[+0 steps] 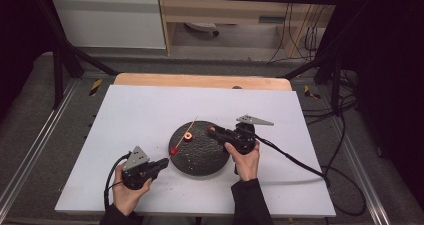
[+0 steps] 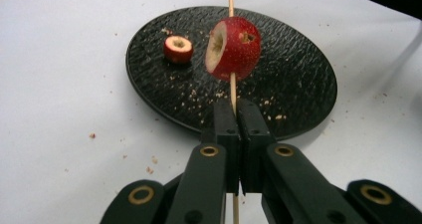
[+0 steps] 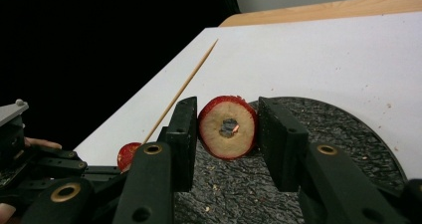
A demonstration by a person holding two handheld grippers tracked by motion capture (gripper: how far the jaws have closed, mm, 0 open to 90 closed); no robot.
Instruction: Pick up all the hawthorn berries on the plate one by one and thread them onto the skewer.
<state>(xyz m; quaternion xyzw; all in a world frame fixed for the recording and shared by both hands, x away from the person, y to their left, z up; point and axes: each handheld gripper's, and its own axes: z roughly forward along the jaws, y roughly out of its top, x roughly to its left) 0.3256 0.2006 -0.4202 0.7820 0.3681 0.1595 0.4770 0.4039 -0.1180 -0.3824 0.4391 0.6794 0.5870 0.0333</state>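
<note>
Wooden skewer (image 2: 231,87) clamped in left tool (image 2: 238,115), one red fruit piece (image 2: 234,48) threaded on it above the black plate (image 2: 298,84). Right tool (image 3: 226,129) closed on a second cored fruit piece (image 3: 228,127), held over the plate on the white counter (image 1: 150,110).

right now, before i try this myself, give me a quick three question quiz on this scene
1. True or false: the left gripper is shut on the thin wooden skewer.
2. How many fruit pieces are threaded on that skewer? A none, B one, C three.
3. What does the right gripper clamp above the round black textured plate?

Key:
1. True.
2. B: one cored red fruit half.
3. A red-skinned fruit slice with a hole through its centre.
</note>
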